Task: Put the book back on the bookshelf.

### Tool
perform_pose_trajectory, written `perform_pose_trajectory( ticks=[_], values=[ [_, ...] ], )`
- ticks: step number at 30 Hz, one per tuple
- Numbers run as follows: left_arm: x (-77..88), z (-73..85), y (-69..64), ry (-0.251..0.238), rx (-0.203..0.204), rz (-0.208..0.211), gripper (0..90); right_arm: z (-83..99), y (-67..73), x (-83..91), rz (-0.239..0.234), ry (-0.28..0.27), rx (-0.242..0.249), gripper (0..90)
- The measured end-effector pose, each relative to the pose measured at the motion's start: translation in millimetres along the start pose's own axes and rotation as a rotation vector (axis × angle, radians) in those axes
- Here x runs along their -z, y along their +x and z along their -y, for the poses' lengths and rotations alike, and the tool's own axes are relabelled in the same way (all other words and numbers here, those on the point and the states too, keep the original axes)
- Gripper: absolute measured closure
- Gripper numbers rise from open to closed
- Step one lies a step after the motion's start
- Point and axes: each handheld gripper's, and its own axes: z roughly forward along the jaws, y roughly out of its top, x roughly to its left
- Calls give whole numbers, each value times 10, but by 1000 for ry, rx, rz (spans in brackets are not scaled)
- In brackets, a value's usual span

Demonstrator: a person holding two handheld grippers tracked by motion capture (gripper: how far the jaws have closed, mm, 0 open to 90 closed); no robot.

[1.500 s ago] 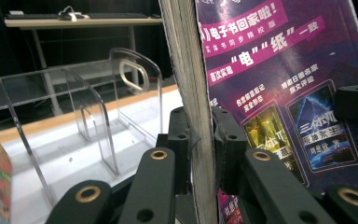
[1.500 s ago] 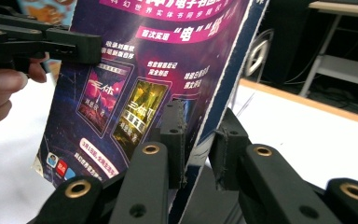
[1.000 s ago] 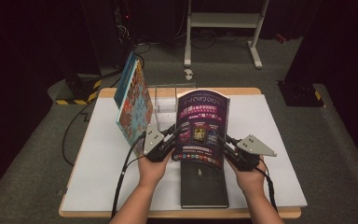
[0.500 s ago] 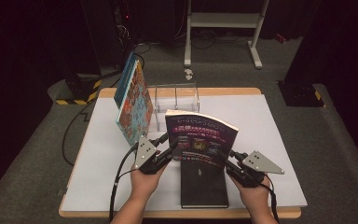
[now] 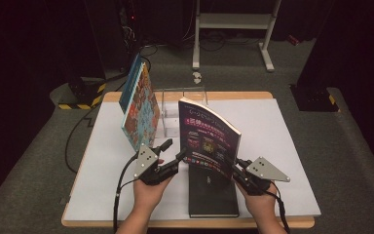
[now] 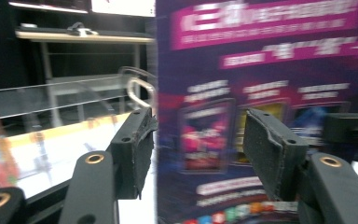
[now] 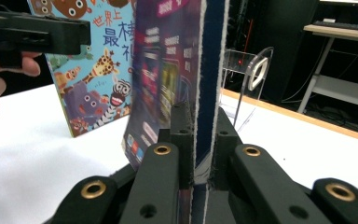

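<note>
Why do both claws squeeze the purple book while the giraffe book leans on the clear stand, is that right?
Not quite. The right claw squeezes the purple book, but the left claw has just been opening and stands apart from it, as the left gripper view shows. The giraffe book leans on the clear stand.

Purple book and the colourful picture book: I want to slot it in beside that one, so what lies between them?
In the high view, the clear acrylic bookstand lies between the purple book and the colourful picture book.

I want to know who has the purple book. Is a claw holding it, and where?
Yes. The right claw pinches the purple book by its lower edge, keeping it upright. The left claw has just been opening and does not press on it.
</note>
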Motion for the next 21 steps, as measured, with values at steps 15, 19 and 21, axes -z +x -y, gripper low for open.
perform_pose_trajectory(
  ticks=[15, 19, 21],
  values=[
    [-303, -311, -708, -19, -17, 225, 177, 63, 152, 58, -25, -51, -29, 822],
    [-345, -347, -786, -17, -16, 234, 162, 73, 198, 71, -51, -60, -31, 814],
    [-349, -354, -836, -16, -26, 222, 148, 77, 239, 69, -71, -65, -27, 792]
  ],
)
